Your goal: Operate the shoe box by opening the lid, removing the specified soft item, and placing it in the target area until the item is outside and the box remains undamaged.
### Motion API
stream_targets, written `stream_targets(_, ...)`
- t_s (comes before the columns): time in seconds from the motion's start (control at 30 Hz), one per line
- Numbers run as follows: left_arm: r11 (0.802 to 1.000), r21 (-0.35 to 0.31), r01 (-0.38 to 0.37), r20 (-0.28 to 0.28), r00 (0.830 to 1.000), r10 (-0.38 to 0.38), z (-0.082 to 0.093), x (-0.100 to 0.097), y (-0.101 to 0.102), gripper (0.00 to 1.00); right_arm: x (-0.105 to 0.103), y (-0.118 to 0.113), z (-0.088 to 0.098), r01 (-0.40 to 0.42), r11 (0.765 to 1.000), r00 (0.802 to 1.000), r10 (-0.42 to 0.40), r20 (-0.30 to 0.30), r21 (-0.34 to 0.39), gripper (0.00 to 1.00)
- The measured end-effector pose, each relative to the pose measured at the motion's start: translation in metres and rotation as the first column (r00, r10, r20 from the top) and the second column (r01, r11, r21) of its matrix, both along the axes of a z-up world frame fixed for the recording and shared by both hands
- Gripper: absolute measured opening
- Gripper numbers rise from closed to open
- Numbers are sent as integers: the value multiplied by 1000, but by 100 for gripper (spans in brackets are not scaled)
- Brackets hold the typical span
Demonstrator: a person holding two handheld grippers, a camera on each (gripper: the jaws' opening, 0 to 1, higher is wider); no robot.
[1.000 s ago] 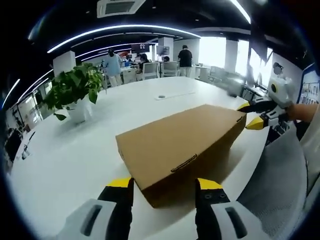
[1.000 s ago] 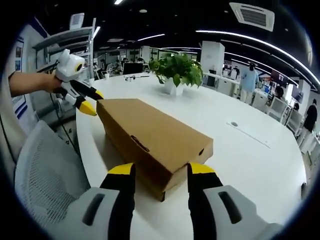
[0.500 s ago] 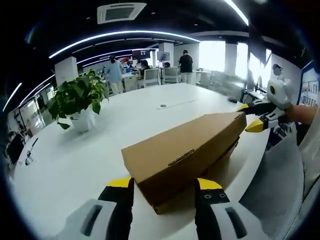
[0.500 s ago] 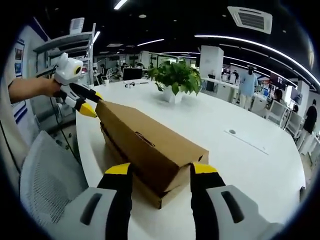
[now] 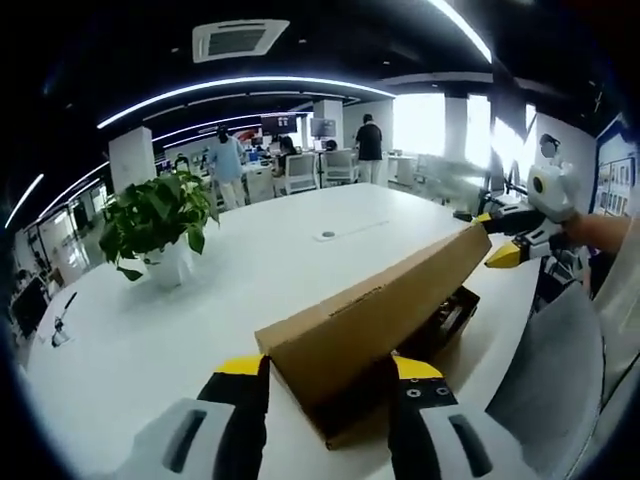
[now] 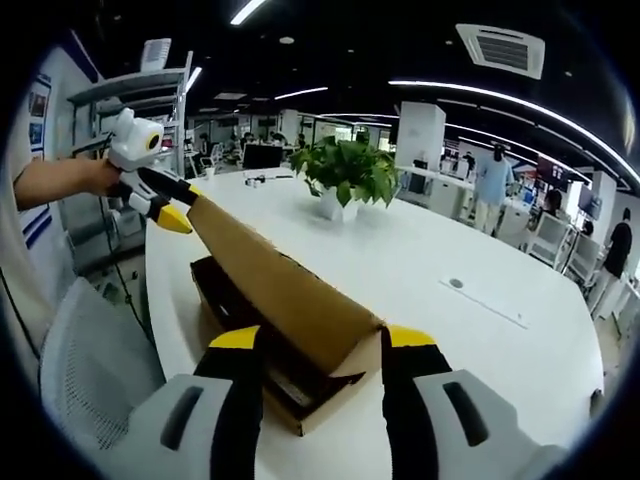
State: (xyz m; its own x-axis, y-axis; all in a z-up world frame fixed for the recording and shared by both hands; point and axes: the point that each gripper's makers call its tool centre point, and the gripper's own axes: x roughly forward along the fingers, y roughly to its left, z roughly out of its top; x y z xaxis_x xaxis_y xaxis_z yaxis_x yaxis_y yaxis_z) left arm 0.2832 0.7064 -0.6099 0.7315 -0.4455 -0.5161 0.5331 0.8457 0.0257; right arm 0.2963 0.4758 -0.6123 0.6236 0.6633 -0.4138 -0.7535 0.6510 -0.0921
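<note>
A brown cardboard shoe box lies on the white table, its lid (image 5: 390,300) (image 6: 270,275) tilted up along one long side above the base (image 5: 352,425) (image 6: 322,405). Something dark (image 5: 452,308) (image 6: 245,325) shows inside the gap; I cannot tell what it is. My left gripper (image 5: 328,367) (image 6: 180,203) clasps one end of the lid, one jaw over it and one under. At the opposite end my right gripper (image 6: 322,338) (image 5: 493,235) holds the lid the same way.
A potted plant (image 5: 160,215) (image 6: 345,165) stands on the table (image 5: 150,330) (image 6: 480,340) beyond the box. A grey mesh chair (image 5: 560,370) (image 6: 90,370) sits at the table's near edge. A metal shelf (image 6: 150,90) and several people at desks are in the background.
Both grippers have risen with the lid's front edge. The lid went from flat and closed to steeply tilted, uncovering the dark inside of the base.
</note>
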Motion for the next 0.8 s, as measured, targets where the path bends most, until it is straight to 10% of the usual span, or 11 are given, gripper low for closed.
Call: stream_targets(0.8, 998, 67, 21, 99, 995, -28, 28, 38, 11, 27, 47, -9, 24, 34, 999, 998, -32, 60, -31, 24)
